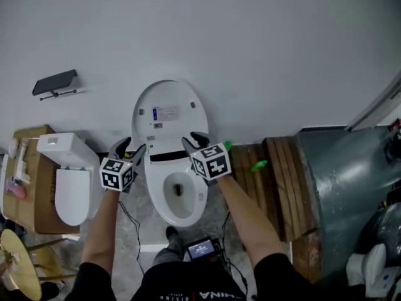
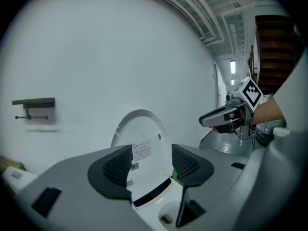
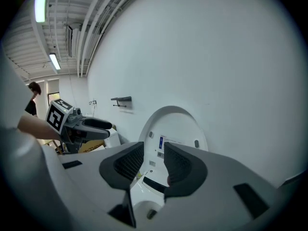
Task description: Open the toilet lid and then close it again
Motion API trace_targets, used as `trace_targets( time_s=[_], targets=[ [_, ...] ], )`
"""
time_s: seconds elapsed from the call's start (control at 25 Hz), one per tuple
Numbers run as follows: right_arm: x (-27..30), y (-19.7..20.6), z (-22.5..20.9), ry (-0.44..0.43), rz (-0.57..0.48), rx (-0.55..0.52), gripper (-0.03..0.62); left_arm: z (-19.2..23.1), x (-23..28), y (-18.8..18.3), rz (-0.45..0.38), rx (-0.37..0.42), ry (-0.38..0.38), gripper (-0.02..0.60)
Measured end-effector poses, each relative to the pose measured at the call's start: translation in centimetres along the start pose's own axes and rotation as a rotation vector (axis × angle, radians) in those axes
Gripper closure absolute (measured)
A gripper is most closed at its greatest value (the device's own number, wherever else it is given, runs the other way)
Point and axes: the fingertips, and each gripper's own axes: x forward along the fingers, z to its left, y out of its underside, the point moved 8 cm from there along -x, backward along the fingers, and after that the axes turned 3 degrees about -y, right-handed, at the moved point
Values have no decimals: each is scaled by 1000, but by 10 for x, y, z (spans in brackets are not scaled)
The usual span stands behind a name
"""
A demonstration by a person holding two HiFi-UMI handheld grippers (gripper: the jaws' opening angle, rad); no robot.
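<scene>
The toilet lid stands up against the wall, so I think opening is done and closing comes next. My left hand-held gripper and right hand-held gripper are both loose and hold nothing, near the lid's bottom. Next I must catch the lid's edge and tip it down softly.

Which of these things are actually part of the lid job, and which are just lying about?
For the job: toilet lid, standing open; toilet bowl; left gripper and right gripper, both open and empty.
Lying about: second toilet; wall shelf; wooden planks; cardboard box; small screen.
</scene>
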Motion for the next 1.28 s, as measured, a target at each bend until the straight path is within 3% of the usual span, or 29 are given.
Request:
trace_targets(
  time_s=[0.28, 0.72, 1.28],
  targets=[
    [42, -15, -35, 67, 38, -82, 427, 29, 46, -11, 36, 62, 5, 307],
    [109, -64, -122, 83, 45, -144, 425, 73, 129, -32, 69, 62, -107, 307],
    [191, -90, -167, 76, 91, -217, 425, 108, 212, -62, 70, 115, -190, 310]
  ],
)
